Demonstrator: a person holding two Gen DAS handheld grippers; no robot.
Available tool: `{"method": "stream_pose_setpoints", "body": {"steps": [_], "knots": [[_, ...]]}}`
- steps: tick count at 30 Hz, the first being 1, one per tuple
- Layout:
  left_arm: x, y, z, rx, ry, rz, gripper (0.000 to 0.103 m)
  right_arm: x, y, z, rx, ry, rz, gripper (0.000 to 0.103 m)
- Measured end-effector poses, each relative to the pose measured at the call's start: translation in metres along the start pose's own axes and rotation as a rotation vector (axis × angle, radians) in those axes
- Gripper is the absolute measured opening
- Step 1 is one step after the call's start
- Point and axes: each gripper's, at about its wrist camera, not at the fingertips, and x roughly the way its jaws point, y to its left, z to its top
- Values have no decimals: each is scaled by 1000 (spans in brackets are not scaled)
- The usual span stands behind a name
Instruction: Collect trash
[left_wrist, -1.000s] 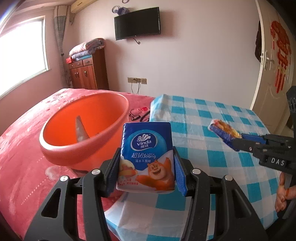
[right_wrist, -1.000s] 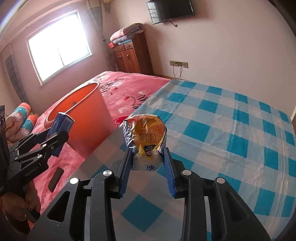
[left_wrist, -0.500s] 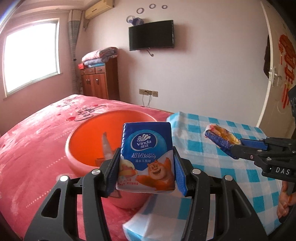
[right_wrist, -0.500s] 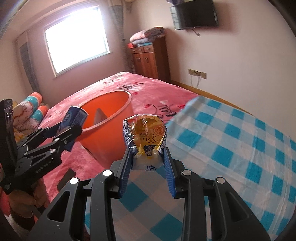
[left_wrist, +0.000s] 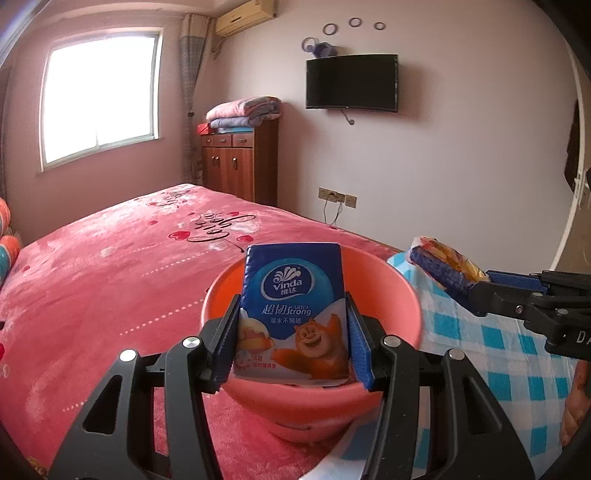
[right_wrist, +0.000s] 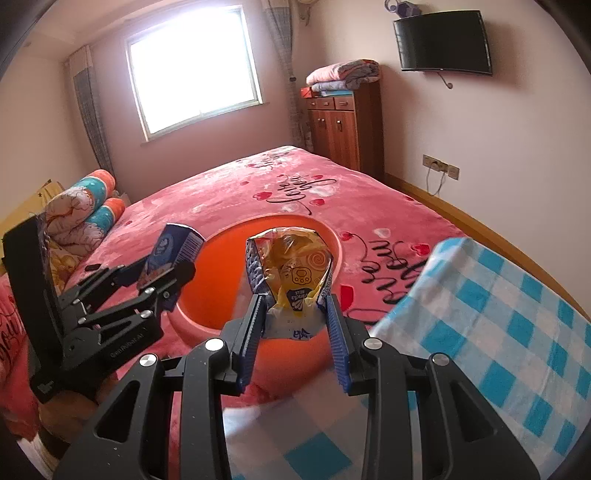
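My left gripper (left_wrist: 293, 336) is shut on a blue Vinda tissue pack (left_wrist: 293, 310), held upright just in front of the orange basin (left_wrist: 402, 295). My right gripper (right_wrist: 295, 317) is shut on a crumpled yellow snack wrapper (right_wrist: 291, 269), also over the near rim of the orange basin (right_wrist: 221, 317). In the left wrist view the right gripper (left_wrist: 443, 275) comes in from the right with the wrapper (left_wrist: 450, 258) beside the basin's rim. In the right wrist view the left gripper (right_wrist: 162, 269) holds the tissue pack (right_wrist: 171, 247) at the basin's left rim.
The basin sits on a red bed cover (left_wrist: 110, 277) next to a blue-and-white checked cloth (right_wrist: 498, 332). A wooden cabinet (left_wrist: 240, 166) with folded blankets, a wall TV (left_wrist: 351, 83) and a window (left_wrist: 99, 99) are at the back. Rolled bedding (right_wrist: 81, 206) lies at the left.
Both grippers have swung left and risen, off the checked cloth toward the basin, which now lies right ahead of each. Both still grip their items.
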Motion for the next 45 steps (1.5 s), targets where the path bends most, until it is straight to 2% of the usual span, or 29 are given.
{"method": "stream_pose_setpoints", "body": {"steps": [7, 9, 10, 11, 12, 13, 15, 20, 24, 28, 31, 45], "knots": [[28, 6, 4, -31, 28, -14, 53, 32, 1, 13, 0, 22, 21, 36], [38, 5, 4, -32, 38, -7, 54, 44, -2, 15, 21, 38, 40, 44], [44, 5, 4, -32, 46, -2, 60, 49, -5, 14, 38, 42, 49, 47], [50, 5, 3, -34, 56, 1, 70, 53, -9, 13, 62, 45, 59, 54], [53, 6, 2, -37, 60, 7, 75, 54, -13, 12, 84, 45, 68, 59], [56, 7, 1, -40, 66, 17, 85, 53, -19, 10, 117, 42, 80, 62], [60, 8, -3, -40, 77, 36, 89, 49, -27, 5, 161, 31, 86, 75], [60, 6, -9, -24, 91, 75, 99, 29, -47, -7, 216, -15, 8, 90], [58, -2, -10, 12, 90, 107, 99, 17, -57, -14, 230, -33, -64, 92], [54, -12, -8, 26, 83, 105, 99, 3, -62, -26, 210, -47, -155, 93], [45, -23, -9, 34, 67, 110, 99, -6, -70, -35, 223, -50, -185, 93], [3, -94, -14, 155, 19, 16, 99, -76, -97, -72, 295, -110, -312, 93]]}}
